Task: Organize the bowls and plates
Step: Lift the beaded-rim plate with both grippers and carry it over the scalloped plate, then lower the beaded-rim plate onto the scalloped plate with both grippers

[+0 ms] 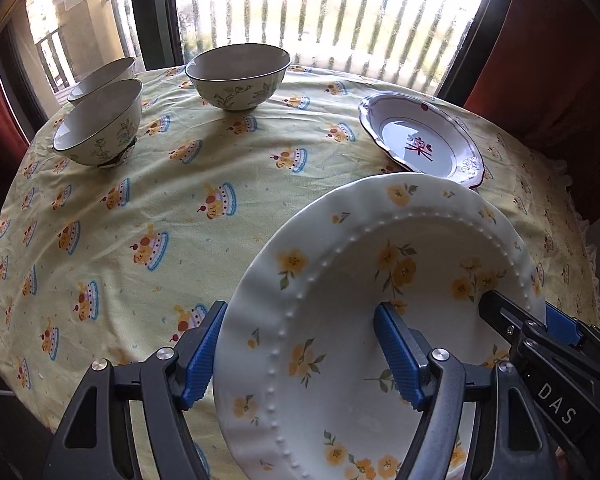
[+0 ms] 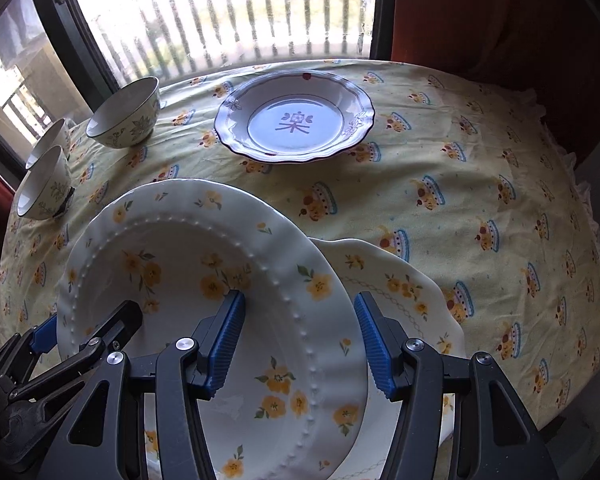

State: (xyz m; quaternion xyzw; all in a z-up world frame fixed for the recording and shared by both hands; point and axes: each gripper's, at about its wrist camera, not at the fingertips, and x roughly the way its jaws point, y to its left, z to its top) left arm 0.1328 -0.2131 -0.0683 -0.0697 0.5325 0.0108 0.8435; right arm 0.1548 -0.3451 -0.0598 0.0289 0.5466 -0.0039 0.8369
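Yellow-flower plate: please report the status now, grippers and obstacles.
Left gripper and right gripper each clamp a rim of the yellow-flower plate, tilted above the tablecloth. Second floral plate lies beneath. Purple-rimmed plate ahead; nothing between.

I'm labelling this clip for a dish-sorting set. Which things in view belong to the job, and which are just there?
Part of the job:
- yellow-flower plate, gripped at opposite rims by the left gripper and right gripper
- second floral plate beneath it
- purple-rimmed plate
- three bowls

Just there:
- tablecloth
- window
- red curtain
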